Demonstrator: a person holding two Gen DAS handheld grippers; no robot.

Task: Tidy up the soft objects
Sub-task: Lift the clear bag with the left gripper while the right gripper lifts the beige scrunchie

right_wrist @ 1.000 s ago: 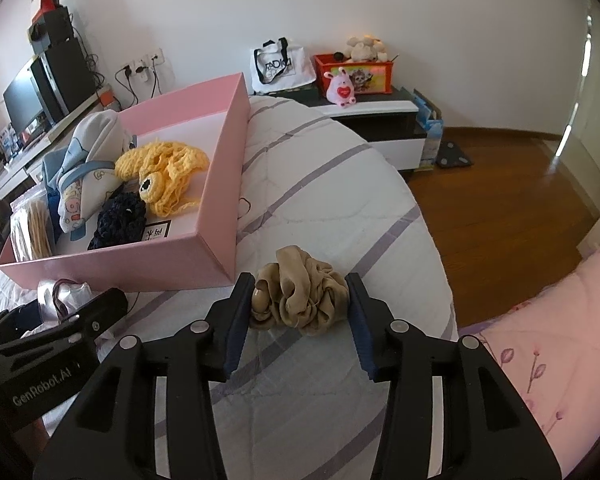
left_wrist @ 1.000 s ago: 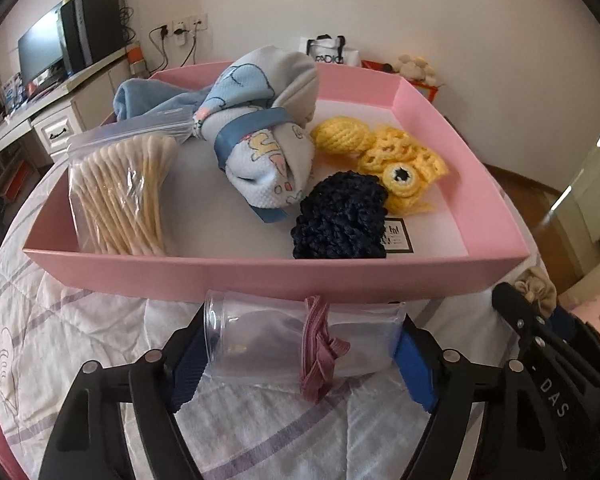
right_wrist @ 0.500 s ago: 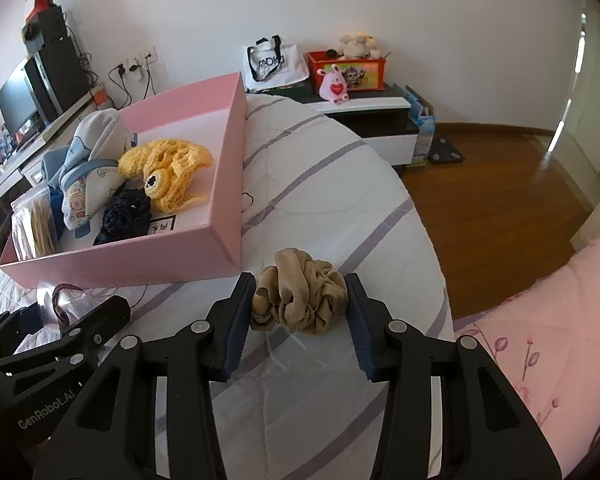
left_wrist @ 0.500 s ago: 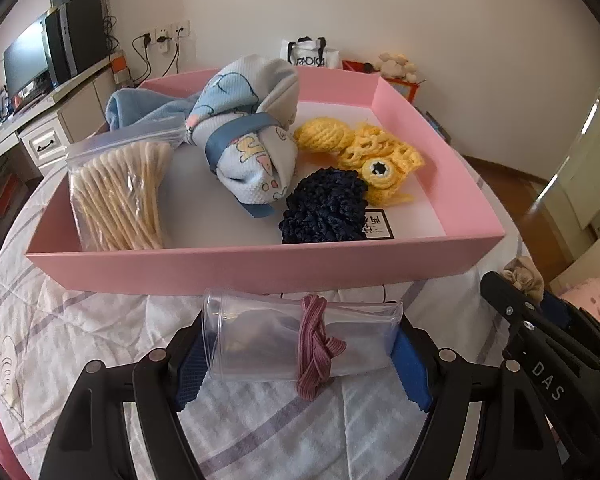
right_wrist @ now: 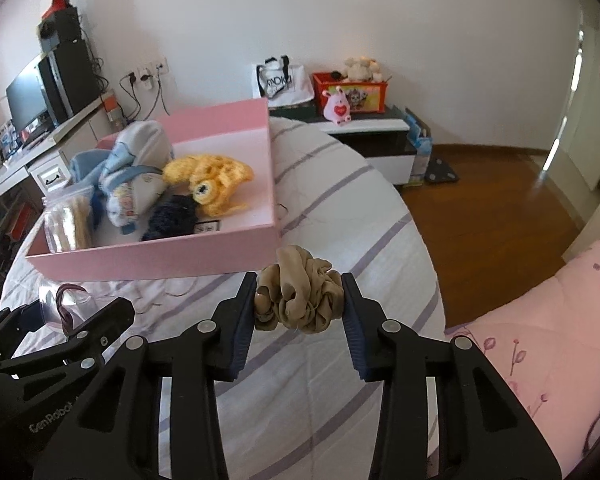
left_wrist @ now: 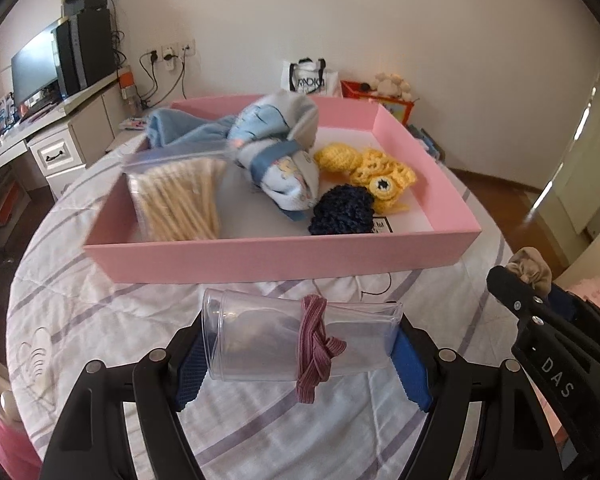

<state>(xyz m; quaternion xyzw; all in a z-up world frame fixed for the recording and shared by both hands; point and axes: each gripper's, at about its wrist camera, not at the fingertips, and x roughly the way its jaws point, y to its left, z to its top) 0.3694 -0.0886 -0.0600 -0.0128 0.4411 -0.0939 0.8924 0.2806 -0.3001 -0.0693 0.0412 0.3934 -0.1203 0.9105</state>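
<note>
Above the near edge of the round table covered with a white, purple-striped quilt point(left_wrist: 100, 312), the left gripper point(left_wrist: 300, 344) clamped a clear plastic cup point(left_wrist: 260, 340) lying sideways between its blue pads, its base against the left pad and its open mouth against the right one. A mauve elastic hair band point(left_wrist: 314, 344) was wrapped around the cup's middle, its loose loop hanging below. The cup appeared to be held clear of the quilt.

To the right, the right gripper point(right_wrist: 300, 300) held a tan fabric scrunchie point(right_wrist: 298, 296) squeezed between its pads. Its jaws had just been closing further on the soft fabric, which bulged up above the fingertips. The scrunchie appeared lifted off the quilt, in front of the near right corner of the box.

Further back on the table sat a shallow pink cardboard box point(left_wrist: 280, 258) with a white floor. Inside, along its left side, a clear zip bag of cotton swabs point(left_wrist: 176, 200) leaned against the wall. A rolled pale blue printed cloth bundle point(left_wrist: 280, 156) lay across the middle, with a dark navy knitted scrunchie point(left_wrist: 342, 210) touching its near end and a small printed card beside that. A yellow crocheted piece point(left_wrist: 368, 170) rested toward the right side, touching the navy one.
</note>
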